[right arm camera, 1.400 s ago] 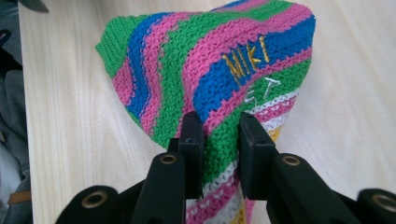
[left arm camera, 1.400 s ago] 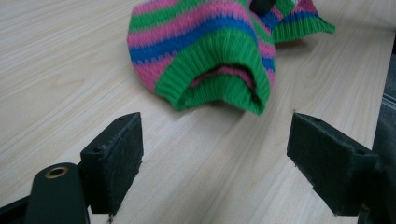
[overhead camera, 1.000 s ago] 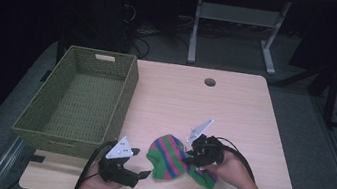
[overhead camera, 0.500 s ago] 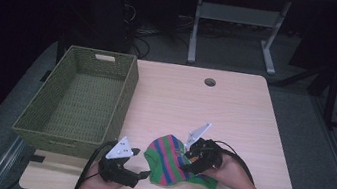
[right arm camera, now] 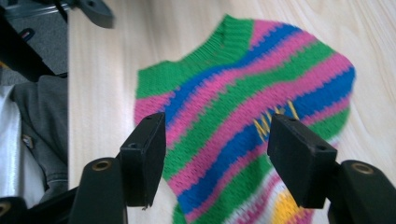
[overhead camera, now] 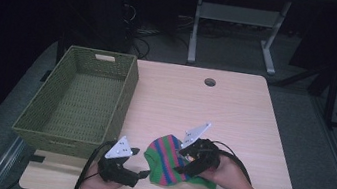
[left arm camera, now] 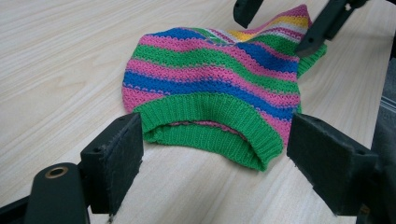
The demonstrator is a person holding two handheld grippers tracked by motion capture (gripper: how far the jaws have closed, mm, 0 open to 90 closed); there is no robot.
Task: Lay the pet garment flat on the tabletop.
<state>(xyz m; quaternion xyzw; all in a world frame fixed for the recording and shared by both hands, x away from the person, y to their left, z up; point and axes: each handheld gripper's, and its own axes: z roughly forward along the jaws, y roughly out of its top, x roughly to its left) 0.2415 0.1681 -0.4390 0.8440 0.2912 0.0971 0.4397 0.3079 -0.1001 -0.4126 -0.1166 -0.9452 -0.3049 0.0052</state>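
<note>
Striped knit hat [overhead camera: 171, 163] flat on the table [overhead camera: 235, 109], between both tongs. Left tongs [overhead camera: 140, 175] spread wide just short of the green brim [left arm camera: 210, 123], gripping nothing. Right tongs [overhead camera: 185, 162] spread too, poised over the crown, apart from it. Woven basket [overhead camera: 79, 104] beyond the left tongs.

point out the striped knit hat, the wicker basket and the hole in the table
striped knit hat [left arm camera: 210, 88]: left gripper view, on its pink and blue stripes.
wicker basket [overhead camera: 125, 90]: high view, on its right wall.
table hole [overhead camera: 209, 82]: high view, the round opening near the table's far edge.
</note>
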